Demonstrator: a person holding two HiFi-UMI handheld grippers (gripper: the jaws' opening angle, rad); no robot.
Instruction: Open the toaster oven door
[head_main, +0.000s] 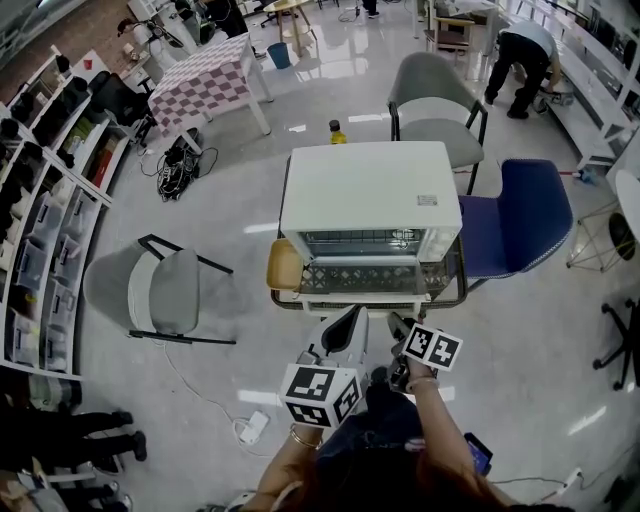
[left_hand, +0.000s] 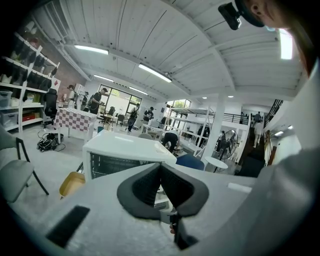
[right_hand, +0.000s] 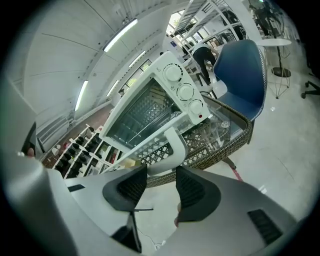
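Note:
A white toaster oven (head_main: 370, 190) stands on a wicker-edged glass table (head_main: 462, 285). Its glass door (head_main: 360, 275) hangs open, folded down toward me. In the right gripper view the oven (right_hand: 150, 100) shows three knobs, and the door's white handle (right_hand: 167, 145) reaches in between the jaws of my right gripper (right_hand: 159, 172). A gap shows beside the handle, so that gripper is open. In the head view the right gripper (head_main: 398, 322) sits just before the door's front edge. My left gripper (head_main: 352, 320) is beside it, shut and empty; its pads (left_hand: 150, 182) meet, with the oven (left_hand: 125, 152) beyond.
A blue chair (head_main: 520, 220) stands right of the table and a grey chair (head_main: 430, 100) behind it. Another grey chair (head_main: 165, 290) is at the left. A yellow stool (head_main: 283, 265) touches the table's left side. A bottle (head_main: 337, 131) stands on the floor. Shelves (head_main: 40, 200) line the left wall.

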